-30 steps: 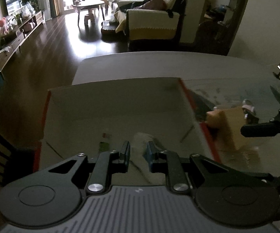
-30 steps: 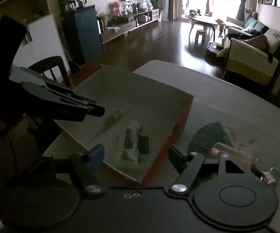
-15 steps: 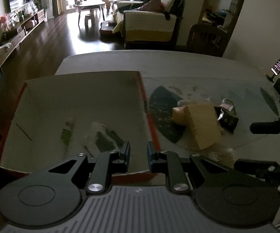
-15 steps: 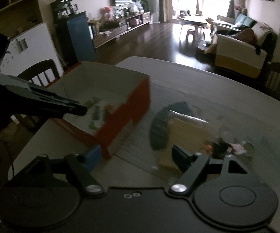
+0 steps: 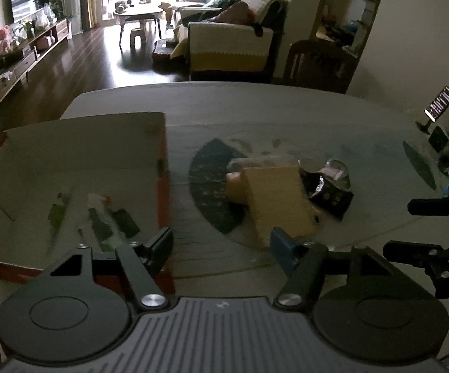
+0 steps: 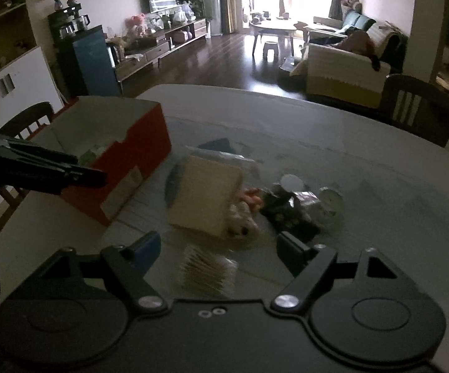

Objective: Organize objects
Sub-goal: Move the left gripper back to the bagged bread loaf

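no readable writing anywhere: the dark packet [image 5: 330,197] has pale print on it but it's too blurred to make out, and the phone [image 5: 440,104] propped at the far right of the bench [image 5: 255,115] shows a lit screen, text too small.

container: red-sided box [image 5: 78,158], open top, pale inside, sits on the left part of the bench. in it: a few flat sachets [image 5: 106,220] with green and dark markings lying on the floor of the box near its near wall; can't tell what they are.

loose pile on the bench, right of the box and apart from it: tan block [image 6: 207,197] lying tilted, dark packet just beside it, a round silver-topped thing [image 6: 330,203] next to that, something small and orange [image 6: 252,199] between block and packet. a pale ribbed packet [image 6: 207,272] lies nearer, between the right tool's fingers in view.

left tool [image 5: 221,247]: jaws spread wide, nothing in them, over the box's right wall and the bench.
right tool [image 6: 215,250]: jaws spread wide, holding nothing, above the pile.
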Available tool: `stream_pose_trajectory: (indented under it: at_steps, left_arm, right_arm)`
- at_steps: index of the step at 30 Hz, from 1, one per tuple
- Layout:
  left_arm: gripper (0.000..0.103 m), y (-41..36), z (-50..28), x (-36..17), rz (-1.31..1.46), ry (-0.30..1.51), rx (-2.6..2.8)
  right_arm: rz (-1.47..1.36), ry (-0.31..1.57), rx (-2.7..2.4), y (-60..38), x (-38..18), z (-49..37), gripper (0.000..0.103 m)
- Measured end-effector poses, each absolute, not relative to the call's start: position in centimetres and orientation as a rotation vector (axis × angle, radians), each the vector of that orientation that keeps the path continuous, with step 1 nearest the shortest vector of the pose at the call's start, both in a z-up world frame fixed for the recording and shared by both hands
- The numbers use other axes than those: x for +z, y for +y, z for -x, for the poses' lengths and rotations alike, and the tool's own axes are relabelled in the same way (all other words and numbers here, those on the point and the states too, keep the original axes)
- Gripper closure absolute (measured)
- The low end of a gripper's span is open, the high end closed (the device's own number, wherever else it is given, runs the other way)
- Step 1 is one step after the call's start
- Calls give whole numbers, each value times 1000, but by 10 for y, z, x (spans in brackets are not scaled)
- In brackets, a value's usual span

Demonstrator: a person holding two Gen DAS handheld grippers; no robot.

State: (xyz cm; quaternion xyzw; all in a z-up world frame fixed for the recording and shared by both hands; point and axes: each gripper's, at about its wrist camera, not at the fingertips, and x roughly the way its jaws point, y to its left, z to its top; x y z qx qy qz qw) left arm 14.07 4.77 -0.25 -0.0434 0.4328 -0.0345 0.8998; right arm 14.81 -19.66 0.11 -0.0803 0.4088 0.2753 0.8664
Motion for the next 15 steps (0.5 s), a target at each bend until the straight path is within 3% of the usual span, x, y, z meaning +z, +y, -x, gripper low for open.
stream_pose_trajectory:
  at_steps: [8, 11, 15]
  left_arm:
    - [30, 17, -158, -14, 101, 913, -87]
    - [19, 5, -169, -20, 91, 919, -80]
    - [16, -7, -184, -27, 92, 921, -81]
  right_arm:
    - [191, 892, 589, -207, -23, -145, 21]
    - [200, 905, 601, -206, -33, -145, 21]
    - [201, 922, 610, -201, -44, -145, 21]
